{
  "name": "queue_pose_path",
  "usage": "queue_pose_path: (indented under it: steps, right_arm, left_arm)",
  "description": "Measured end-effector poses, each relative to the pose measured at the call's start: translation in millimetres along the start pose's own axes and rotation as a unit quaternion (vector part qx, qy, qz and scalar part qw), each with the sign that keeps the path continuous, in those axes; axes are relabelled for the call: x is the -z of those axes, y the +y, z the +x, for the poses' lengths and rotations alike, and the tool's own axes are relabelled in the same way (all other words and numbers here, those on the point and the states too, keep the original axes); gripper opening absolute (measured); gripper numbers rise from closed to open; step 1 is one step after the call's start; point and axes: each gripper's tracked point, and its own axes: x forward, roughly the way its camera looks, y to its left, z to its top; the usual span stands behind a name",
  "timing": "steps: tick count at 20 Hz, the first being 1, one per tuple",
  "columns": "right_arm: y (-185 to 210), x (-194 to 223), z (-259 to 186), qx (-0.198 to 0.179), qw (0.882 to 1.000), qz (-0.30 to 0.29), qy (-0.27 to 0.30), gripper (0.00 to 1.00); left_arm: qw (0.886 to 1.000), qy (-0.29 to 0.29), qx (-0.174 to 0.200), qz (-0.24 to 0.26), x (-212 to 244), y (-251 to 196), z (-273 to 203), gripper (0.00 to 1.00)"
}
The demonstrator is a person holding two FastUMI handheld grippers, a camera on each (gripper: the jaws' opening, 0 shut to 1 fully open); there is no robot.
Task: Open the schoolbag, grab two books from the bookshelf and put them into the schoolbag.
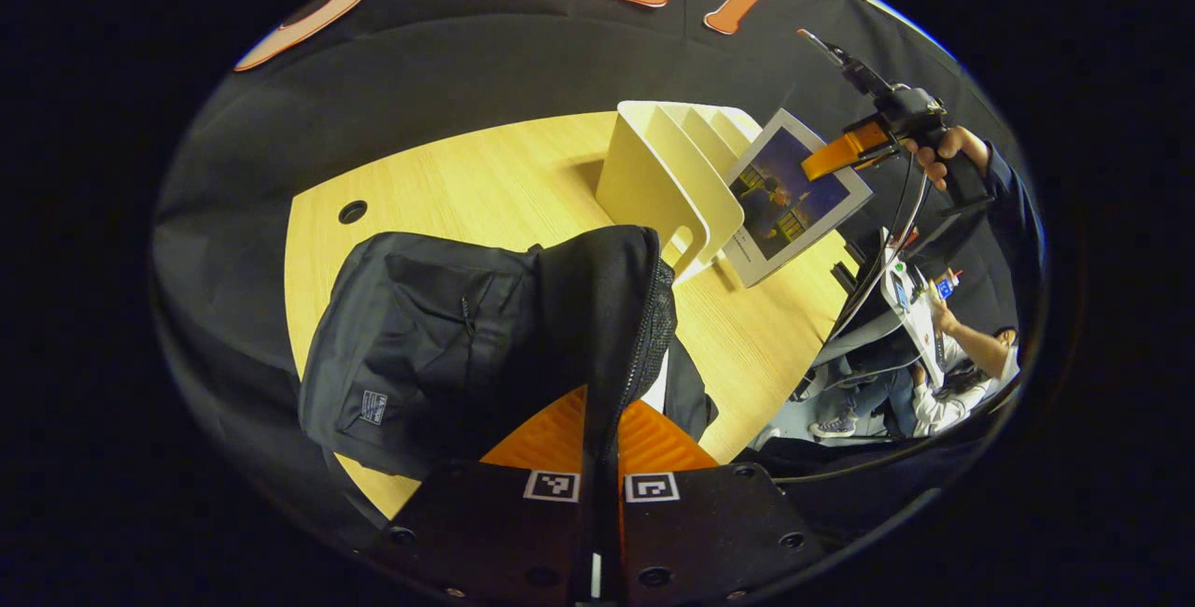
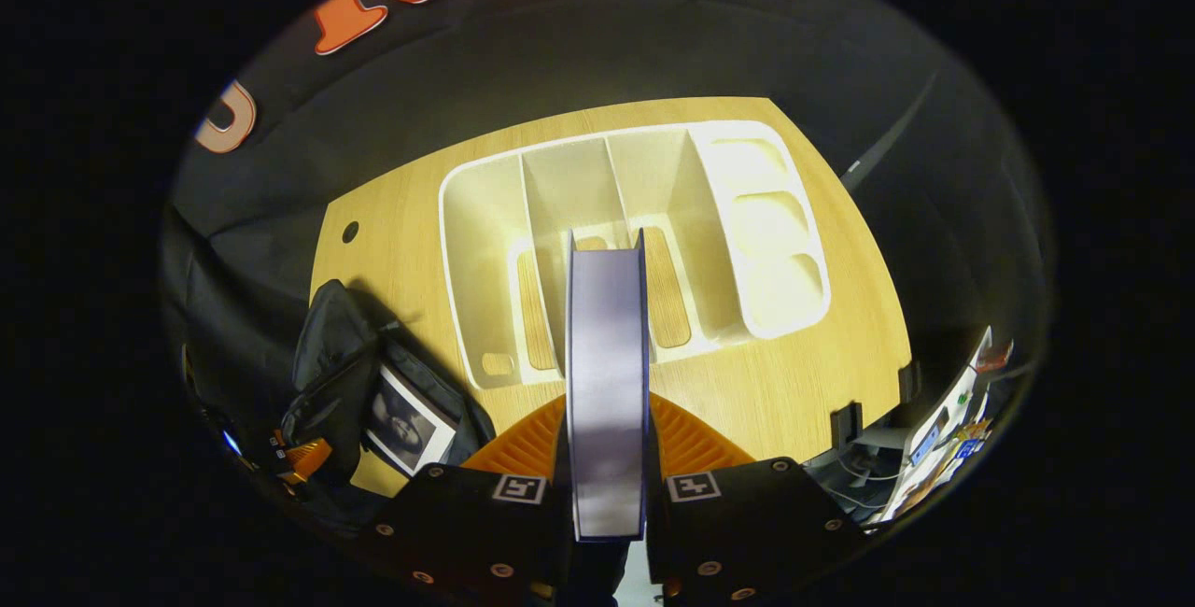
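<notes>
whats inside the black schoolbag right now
In the right gripper view one book with a white-bordered dark picture cover lies in the open mouth of the black fabric schoolbag. Its lower part and anything deeper are hidden by the fabric.

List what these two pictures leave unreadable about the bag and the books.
- Left gripper view: the schoolbag's inside is hidden by the flap the left gripper pinches.
- Right gripper view: the held book is edge-on between the right gripper's fingers; its cover is unseen.
- Right gripper view: the first book in the bag is small and partly covered.
</notes>
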Motion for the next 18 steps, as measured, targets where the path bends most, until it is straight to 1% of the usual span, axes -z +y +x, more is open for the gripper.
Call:
queue_pose_path:
  steps: [7,18]
  right_arm:
    - [-11.1,37.0,-14.5,-0.015,0.999,0.046,-0.011,0.33]
    - [-8.7,93.8,-29.4,-0.071,0.991,0.106,-0.027,0.33]
  left_arm:
    - [0.999,0.009,0.018,0.026,-2.5,-0.2,4.3,0.04]
    - [0.999,0.015,0.025,0.040,-4.0,0.3,6.2,0.04]
